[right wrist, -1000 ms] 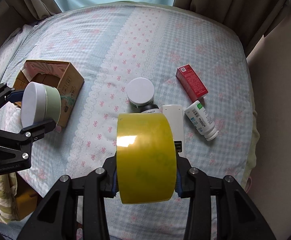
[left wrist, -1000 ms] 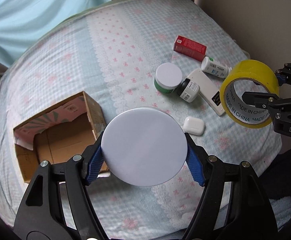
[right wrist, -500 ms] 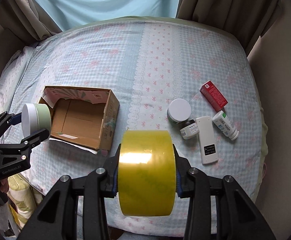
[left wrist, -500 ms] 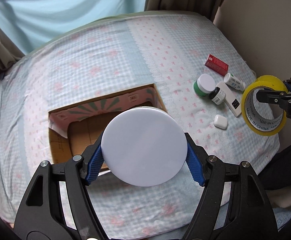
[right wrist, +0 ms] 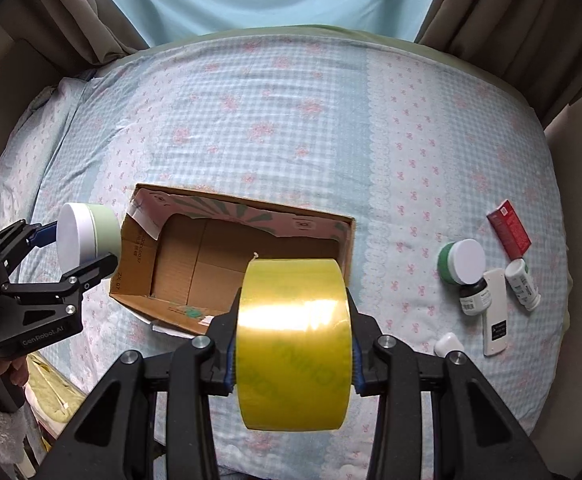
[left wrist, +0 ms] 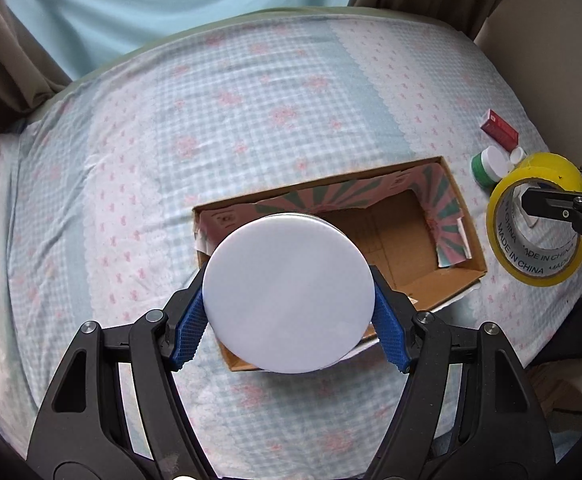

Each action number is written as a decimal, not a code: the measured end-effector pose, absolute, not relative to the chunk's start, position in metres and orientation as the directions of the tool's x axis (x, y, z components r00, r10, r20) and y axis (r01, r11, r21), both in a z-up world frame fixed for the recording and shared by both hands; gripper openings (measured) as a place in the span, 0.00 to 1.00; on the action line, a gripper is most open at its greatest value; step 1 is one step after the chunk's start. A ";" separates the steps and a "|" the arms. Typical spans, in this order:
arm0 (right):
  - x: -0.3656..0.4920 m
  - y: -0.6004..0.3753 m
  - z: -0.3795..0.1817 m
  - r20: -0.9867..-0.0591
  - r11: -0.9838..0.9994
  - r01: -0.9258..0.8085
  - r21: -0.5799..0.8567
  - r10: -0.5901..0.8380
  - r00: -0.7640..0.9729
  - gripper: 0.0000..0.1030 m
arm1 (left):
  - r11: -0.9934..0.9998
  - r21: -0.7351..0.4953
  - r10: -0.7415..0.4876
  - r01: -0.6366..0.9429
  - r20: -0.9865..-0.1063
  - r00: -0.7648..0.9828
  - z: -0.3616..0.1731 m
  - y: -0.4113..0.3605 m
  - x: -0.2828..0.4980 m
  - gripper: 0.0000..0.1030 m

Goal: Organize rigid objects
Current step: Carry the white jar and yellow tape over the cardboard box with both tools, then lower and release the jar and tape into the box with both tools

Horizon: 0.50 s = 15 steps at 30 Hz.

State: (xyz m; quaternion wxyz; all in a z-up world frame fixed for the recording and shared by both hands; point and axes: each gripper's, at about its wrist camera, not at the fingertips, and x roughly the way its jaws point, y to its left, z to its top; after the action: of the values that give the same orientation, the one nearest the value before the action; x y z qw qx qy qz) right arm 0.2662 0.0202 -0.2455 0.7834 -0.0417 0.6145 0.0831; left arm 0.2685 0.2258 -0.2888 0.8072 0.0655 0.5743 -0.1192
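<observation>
Currently the cardboard box point(right wrist: 227, 264) lies open on the checked bedsheet point(right wrist: 291, 128); its visible floor holds nothing, flaps printed with pink-and-green rays. Left gripper point(left wrist: 289, 300) is partly spread, blue pads point(left wrist: 387, 330) clamped on a round jar point(left wrist: 287, 294): flat white lid, pale green body in the right wrist view, held over the box's near-left end. Right gripper point(right wrist: 293, 348) is closed on a yellow tape roll point(right wrist: 293, 344), printed "MADE IN CHINA" inside the core, held above the box's near-right edge. Well right of the box: green jar point(right wrist: 461, 262), dark-capped bottle point(right wrist: 475, 298), white remote point(right wrist: 495, 312), white bottle point(right wrist: 523, 284), red carton point(right wrist: 509, 228), small white case point(right wrist: 447, 344).
</observation>
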 end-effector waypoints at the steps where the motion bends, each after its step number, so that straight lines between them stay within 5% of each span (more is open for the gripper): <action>1: 0.271 0.028 -0.256 -0.974 0.983 -0.179 0.038 0.077 0.215 0.36 | 0.963 -0.028 -0.111 0.267 -0.947 0.301 -0.298 0.230 0.274 0.67; 15: 0.319 0.097 -0.389 -0.996 0.938 -0.345 -0.034 -0.005 0.084 0.36 | 0.955 0.008 -0.029 0.297 -0.992 0.121 -0.428 0.222 0.317 0.67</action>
State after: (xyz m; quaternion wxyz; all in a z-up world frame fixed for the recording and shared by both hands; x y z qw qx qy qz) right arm 0.3189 0.0970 -0.3893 0.7245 -0.1313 0.6664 0.1171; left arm 0.3171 0.2216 -0.4284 0.7415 0.1025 0.6539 -0.1100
